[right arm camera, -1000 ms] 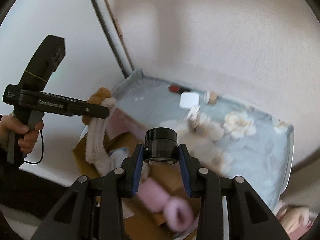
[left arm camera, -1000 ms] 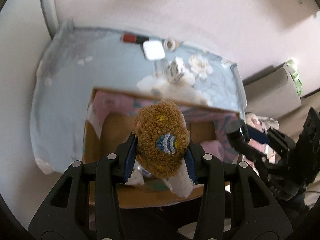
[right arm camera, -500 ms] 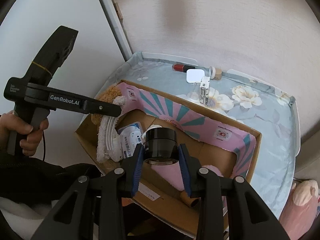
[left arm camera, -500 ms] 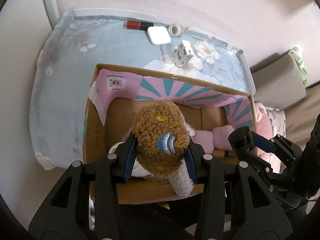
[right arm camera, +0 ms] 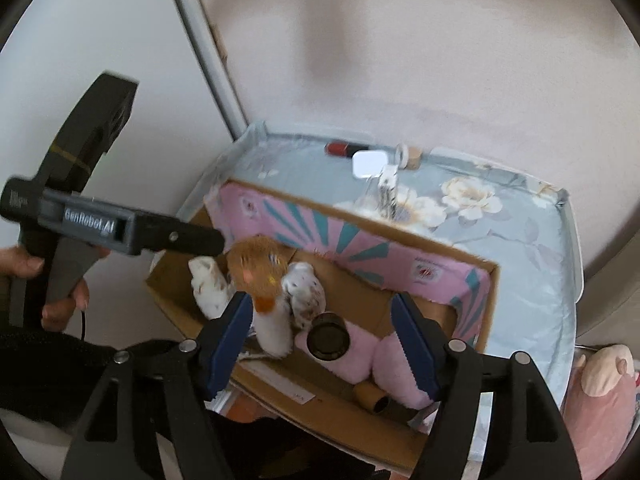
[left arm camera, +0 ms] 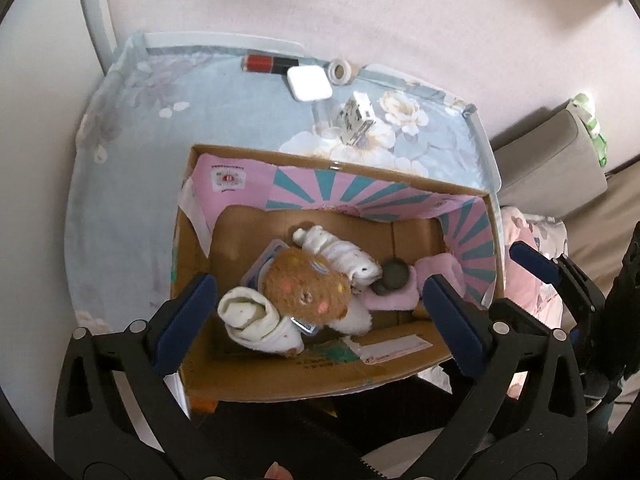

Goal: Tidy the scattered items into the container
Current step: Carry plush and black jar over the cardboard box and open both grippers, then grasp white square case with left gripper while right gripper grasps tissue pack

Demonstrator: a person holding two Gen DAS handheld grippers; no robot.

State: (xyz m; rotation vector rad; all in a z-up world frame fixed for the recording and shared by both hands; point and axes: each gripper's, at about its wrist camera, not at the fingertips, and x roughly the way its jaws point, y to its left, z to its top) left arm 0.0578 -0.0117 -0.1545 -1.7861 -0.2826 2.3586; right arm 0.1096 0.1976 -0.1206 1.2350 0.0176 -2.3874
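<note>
Black tool [left arm camera: 316, 304] frames, blue pads [left arm camera: 186, 322], possibly a dark sleeve [right arm camera: 48, 364].

The left tool [left arm camera: 316, 300], whose jaws have just been opening, hangs wide apart above the cardboard box [left arm camera: 192, 240], where the brown plush toy [left arm camera: 306, 290] lies free beside a black cylinder [left arm camera: 394, 276] on pink cloth [left arm camera: 436, 272].

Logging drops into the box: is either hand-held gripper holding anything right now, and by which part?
Nothing is held. Both have just opened: the left hand-held gripper stands over the plush toy, and the right hand-held gripper over the black jar, both in the box.
</note>
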